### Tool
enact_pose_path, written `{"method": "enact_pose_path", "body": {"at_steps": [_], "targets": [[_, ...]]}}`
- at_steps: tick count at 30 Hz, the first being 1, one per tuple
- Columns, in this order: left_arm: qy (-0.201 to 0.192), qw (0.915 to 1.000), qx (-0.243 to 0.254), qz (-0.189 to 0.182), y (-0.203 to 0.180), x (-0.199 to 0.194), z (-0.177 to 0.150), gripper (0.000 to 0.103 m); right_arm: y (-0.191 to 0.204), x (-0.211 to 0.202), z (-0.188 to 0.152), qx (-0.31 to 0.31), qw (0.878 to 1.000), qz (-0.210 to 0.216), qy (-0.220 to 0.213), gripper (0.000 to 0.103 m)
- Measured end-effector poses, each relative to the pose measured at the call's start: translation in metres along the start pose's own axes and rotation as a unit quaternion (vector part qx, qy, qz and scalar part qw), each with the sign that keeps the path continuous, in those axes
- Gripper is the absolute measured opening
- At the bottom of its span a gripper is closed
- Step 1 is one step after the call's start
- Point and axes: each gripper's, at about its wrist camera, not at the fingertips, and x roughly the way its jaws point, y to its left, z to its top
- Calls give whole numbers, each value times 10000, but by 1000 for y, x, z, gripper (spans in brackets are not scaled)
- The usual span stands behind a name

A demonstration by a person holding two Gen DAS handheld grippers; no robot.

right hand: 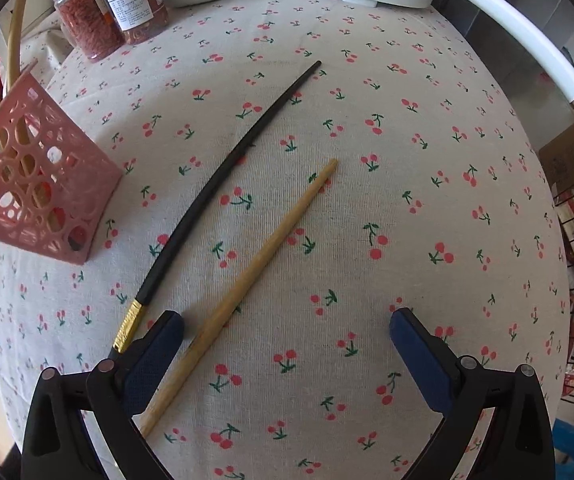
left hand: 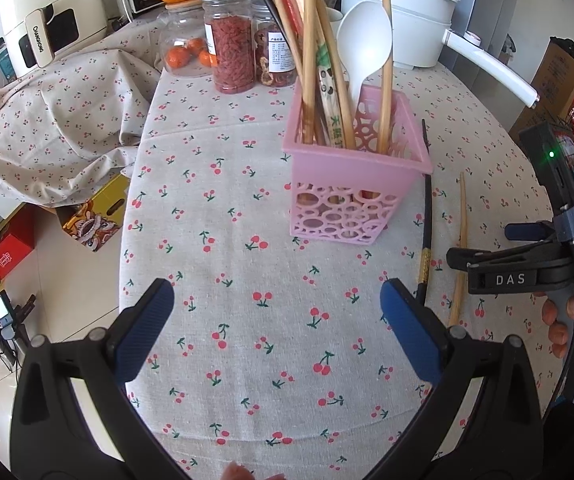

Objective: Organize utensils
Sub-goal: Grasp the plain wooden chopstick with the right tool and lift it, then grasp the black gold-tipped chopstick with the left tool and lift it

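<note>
Two chopsticks (right hand: 243, 284) loose beside pink holder (right hand: 35, 196), right tool (right hand: 287, 344) spread

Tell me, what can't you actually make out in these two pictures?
- Upper ends of the bamboo chopsticks in the pink perforated plastic holder: cut off by the left wrist view's top edge.
- Thick end of the black gold-banded chopstick: hidden behind the right gripper, right wrist view.
- Jar label text: too small.
</note>
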Motion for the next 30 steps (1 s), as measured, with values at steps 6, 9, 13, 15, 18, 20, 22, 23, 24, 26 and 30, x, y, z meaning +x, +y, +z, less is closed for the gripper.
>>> {"method": "enact_pose_path", "body": {"at_steps": [6,9,13,15,18,20,22,23,24,26,30], "targets": [[-75,9995,166,-262,-17,-5,-3,102,-19,-11,-18,-255,9996,100,-100,78],[-110,9986,349,-382,-32,-10,-6,102,-36,-20,-24,-240,9994,155,-201,46],[-157,9966,562,-585,-56,-17,-10,102,-70,-27,-26,-66,9987,463,-181,15],[-194,9948,725,-696,-70,-21,-13,102,-88,-27,-28,52,9971,752,-135,11],[-213,9919,979,-776,-90,-26,-15,102,-109,-29,-28,5,9979,597,-262,7],[-179,9910,1088,-764,-101,-25,-13,102,-125,-29,-26,49,9979,579,-283,7],[-94,9904,1195,-683,-112,-19,-8,102,-141,-33,-28,178,9974,633,-304,7],[-32,9895,1294,-641,-118,-16,-6,102,-148,-35,-28,229,9971,646,-322,7],[13,9880,1425,-590,-126,-12,-4,102,-155,-36,-28,279,9968,663,-344,7],[34,9848,1674,-466,-141,-7,1,102,-161,-43,-27,383,9960,699,-393,7],[207,9843,1712,-369,-160,13,26,102,-173,-43,-21,524,9948,748,-459,7]]}}
